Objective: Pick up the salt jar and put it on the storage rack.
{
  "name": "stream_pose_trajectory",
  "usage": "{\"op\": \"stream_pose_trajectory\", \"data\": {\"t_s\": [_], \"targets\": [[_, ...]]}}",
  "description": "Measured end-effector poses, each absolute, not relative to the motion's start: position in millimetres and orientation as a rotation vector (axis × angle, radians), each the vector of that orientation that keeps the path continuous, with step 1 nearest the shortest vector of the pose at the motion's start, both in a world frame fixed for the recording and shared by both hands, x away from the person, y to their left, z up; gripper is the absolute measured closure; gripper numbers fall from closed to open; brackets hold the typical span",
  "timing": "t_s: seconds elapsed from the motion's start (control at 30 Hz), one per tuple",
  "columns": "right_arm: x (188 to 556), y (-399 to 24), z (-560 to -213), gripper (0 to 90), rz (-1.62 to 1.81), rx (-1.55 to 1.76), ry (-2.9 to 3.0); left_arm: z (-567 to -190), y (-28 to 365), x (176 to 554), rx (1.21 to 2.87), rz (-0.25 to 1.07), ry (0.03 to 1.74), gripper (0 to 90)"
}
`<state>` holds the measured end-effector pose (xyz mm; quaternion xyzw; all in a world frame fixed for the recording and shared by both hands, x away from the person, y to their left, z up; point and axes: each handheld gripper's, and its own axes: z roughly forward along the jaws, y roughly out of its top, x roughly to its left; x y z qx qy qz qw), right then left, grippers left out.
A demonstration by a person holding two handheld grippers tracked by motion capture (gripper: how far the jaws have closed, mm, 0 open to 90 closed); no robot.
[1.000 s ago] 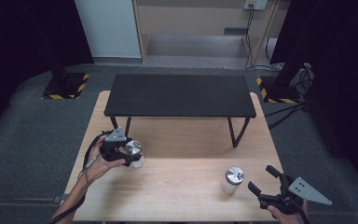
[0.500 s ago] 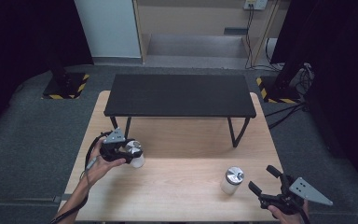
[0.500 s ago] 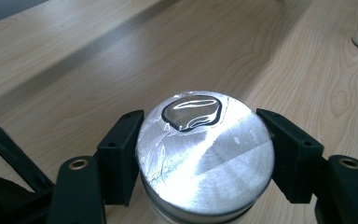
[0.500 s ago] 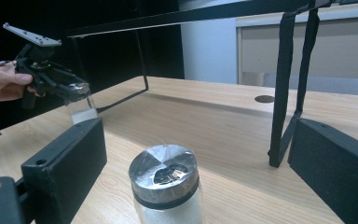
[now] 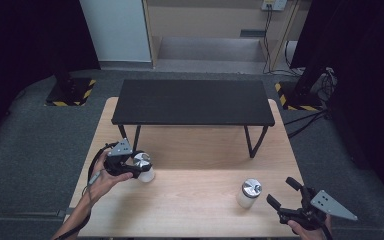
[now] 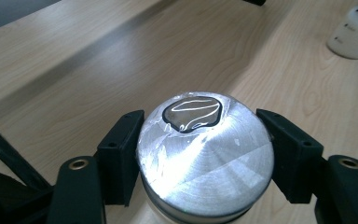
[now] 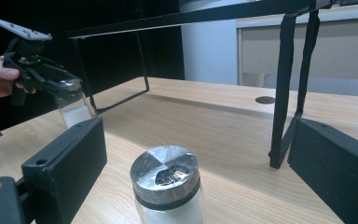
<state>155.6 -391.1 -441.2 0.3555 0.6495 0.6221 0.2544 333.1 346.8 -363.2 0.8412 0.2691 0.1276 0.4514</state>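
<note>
Now, at this moment:
Left gripper (image 5: pixel 139 169): its jaws had just been closing and were clamped on the metal lid of the left jar (image 6: pixel 205 154), pads pressed to either side.
Left jar: stood on the wooden table (image 5: pixel 195 150), near its left edge, in front of the black stand (image 5: pixel 192 102).
Right gripper (image 5: pixel 286 194): jaws spread apart, holding nothing.
Right jar (image 5: pixel 248 193): upright just beyond the spread jaws, untouched.

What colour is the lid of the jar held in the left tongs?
Silver, brushed metal with a dark shiny spot on top; the lid shows best in the left gripper view.
</note>
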Motion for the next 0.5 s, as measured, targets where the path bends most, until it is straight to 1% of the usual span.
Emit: {"op": "stream_pose_trajectory", "data": {"t_s": [0.2,0.5], "targets": [[155.3,-390.7,-440.9,4.4,1.693,0.963,1.765,-341.2,343.4,327.9,2.082,0.29,0.604,33.7],[155.3,-391.1,-440.8,4.6,1.694,0.958,1.766,-298.8,333.8,317.3,2.078,0.287,0.494,33.7]]}}
